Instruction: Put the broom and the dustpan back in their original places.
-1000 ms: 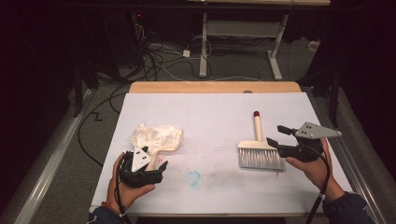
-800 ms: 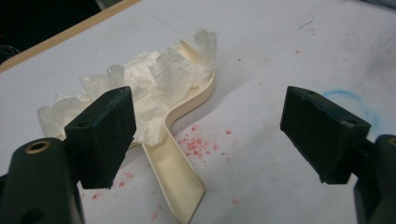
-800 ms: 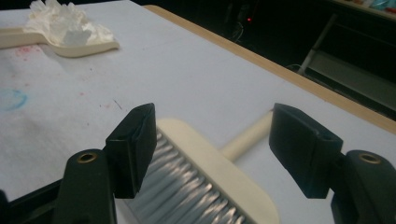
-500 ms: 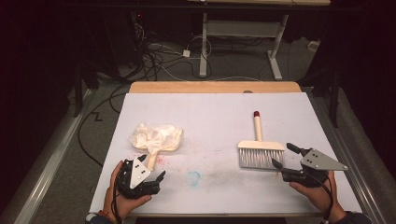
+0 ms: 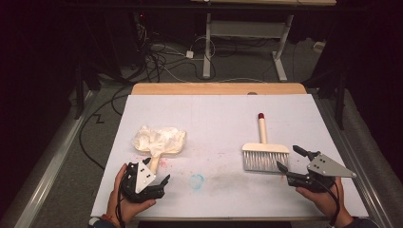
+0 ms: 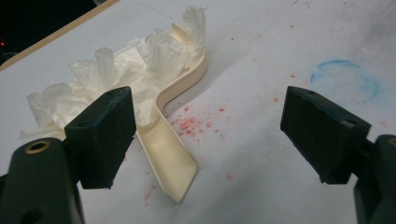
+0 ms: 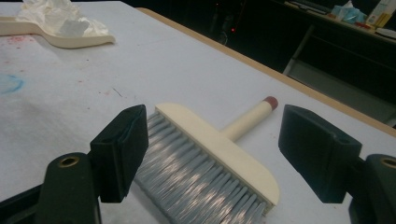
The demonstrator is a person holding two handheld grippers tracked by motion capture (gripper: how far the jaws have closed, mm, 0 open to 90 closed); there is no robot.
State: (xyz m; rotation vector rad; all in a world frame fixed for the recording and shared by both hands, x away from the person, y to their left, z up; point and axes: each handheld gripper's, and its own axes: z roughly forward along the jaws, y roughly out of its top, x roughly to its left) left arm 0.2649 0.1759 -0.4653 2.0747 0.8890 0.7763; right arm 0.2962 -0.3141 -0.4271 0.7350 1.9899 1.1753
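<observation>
From the high view, I see my right gripper (image 5: 288, 160) released, its jaws just opened wide and nothing between them, just beside the brush (image 5: 264, 153) that lies flat on the white table (image 5: 218, 123). My left gripper (image 5: 153, 175) rests near the dustpan (image 5: 159, 142), which is heaped with crumpled paper (image 5: 161, 135).

In the left gripper view, my jaws stand apart and empty; the dustpan's cream handle (image 6: 170, 156) lies beside the left jaw among red crumbs (image 6: 191, 123). It looks light, stiff plastic; I would pinch that flat handle.

In the right gripper view, the brush's grey bristles (image 7: 196, 175) look soft, its handle (image 7: 247, 119) rigid and smooth; I would grip there. I read no writing anywhere.
</observation>
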